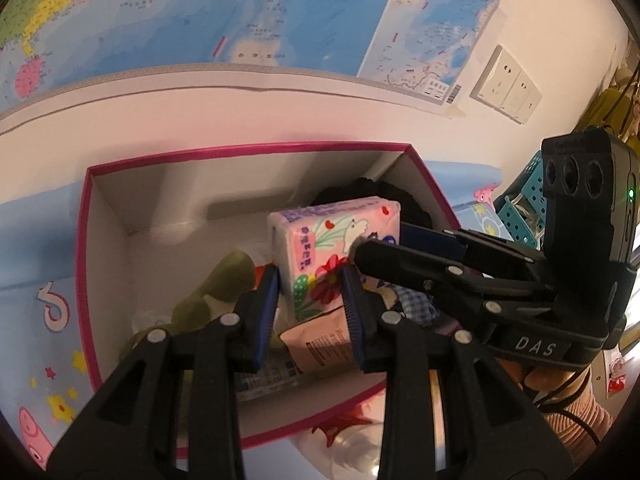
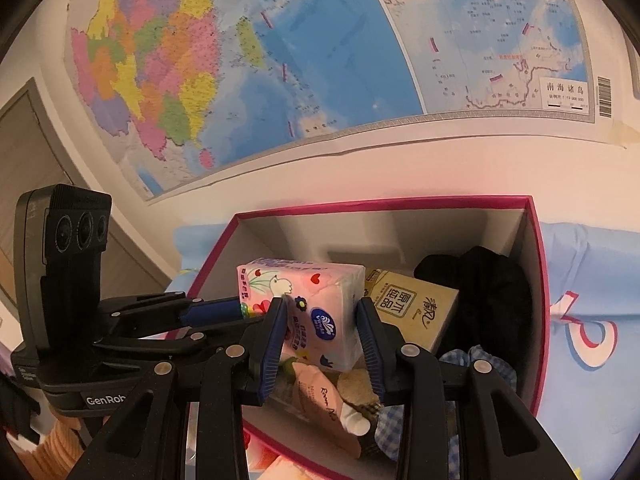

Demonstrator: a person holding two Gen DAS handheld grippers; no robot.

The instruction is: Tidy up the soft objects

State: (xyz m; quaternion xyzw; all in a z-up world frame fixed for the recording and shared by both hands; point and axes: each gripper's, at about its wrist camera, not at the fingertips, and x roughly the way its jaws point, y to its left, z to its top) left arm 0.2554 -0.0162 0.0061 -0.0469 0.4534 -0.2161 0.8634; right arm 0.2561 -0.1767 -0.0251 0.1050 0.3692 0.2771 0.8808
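A pink floral tissue pack (image 1: 332,232) (image 2: 304,280) hangs over an open pink-rimmed box (image 1: 248,148) (image 2: 384,200). My left gripper (image 1: 310,312) (image 2: 234,308) is shut on one end of it, blue pads pressing both sides. The other end sits between the pads of my right gripper (image 2: 322,340) (image 1: 380,240), which is shut on it too. Below, inside the box, lie a green plush (image 1: 224,280), a brown tissue pack (image 2: 412,308), a black cloth (image 2: 480,284), a pale pink packet (image 2: 320,392) and a blue checked cloth (image 2: 480,360).
The box rests on a blue cartoon-print sheet (image 1: 40,240) against a white wall with a large map (image 2: 280,60). A wall socket (image 1: 506,84) and a teal perforated basket (image 1: 520,208) lie to the right. A ribbed sleeve (image 1: 576,420) shows behind the right gripper.
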